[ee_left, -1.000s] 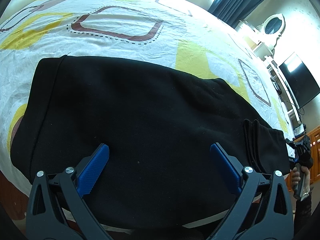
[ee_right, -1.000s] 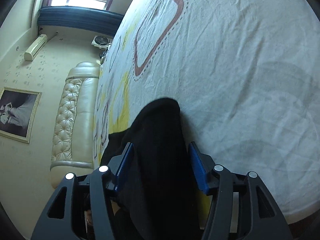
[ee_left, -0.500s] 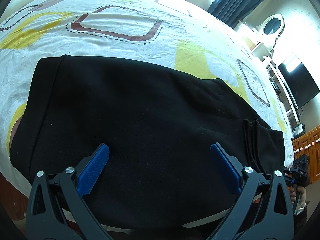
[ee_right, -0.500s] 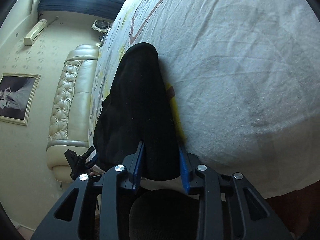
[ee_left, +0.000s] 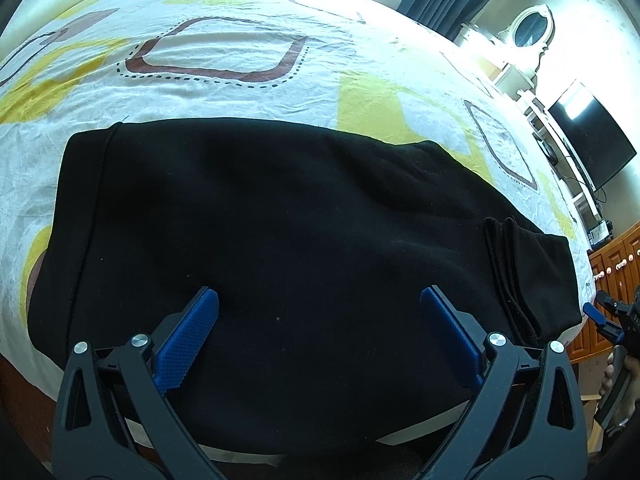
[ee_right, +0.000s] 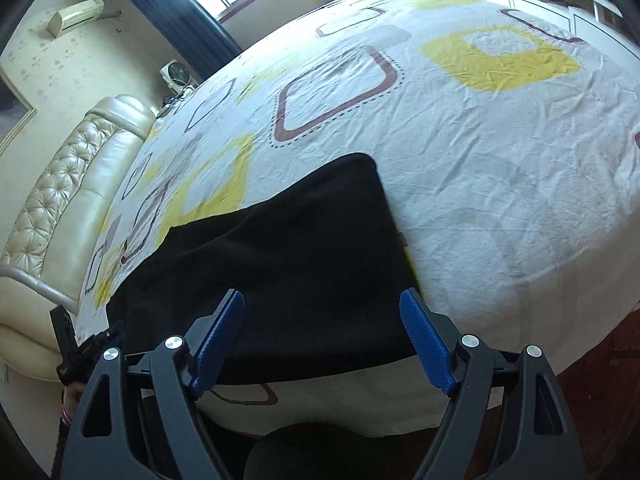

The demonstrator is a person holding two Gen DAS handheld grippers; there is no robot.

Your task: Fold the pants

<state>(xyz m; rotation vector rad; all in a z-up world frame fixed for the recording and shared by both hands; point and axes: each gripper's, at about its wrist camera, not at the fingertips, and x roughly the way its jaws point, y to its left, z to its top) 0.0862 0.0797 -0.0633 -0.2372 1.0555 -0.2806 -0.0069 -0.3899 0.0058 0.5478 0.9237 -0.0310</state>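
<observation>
Pants [ee_left: 280, 240], black and soft-looking, lie folded into a broad flat slab on the near part of the bed, close to the edge where the person stands. Around them the bedsheet [ee_left: 240, 92] spreads out white and creased, printed with yellow blocks and brown rounded squares outlined in dots. A padded cream headboard [ee_right: 60, 200] runs along one side of the bed, with an air conditioner [ee_right: 76, 16] high on the wall beyond it and dark blue curtains [ee_right: 188, 12] framing a bright window. On the opposite side of the room stand a dark television [ee_left: 592, 136], an oval mirror [ee_left: 528, 32] in a white frame and some wooden cabinets [ee_left: 612, 264]. Nothing lies on the pants or on the sheet beside them.

From the left wrist view, the cloth shows one long seam running down its left end, and at its right end several stacked folded edges [ee_left: 508, 276] sit together, with a narrower layer reaching further out. The surface is smooth apart from a few low ripples.

The left gripper [ee_left: 320, 320] hangs over the middle of the pants with its blue pads spread wide and nothing pinched between them. The right gripper [ee_right: 322, 332] hovers above the end of the pants, its jaws opening, the pads clear of the cloth. A hand [ee_left: 616, 376] grips its handle just off the bed's edge.
</observation>
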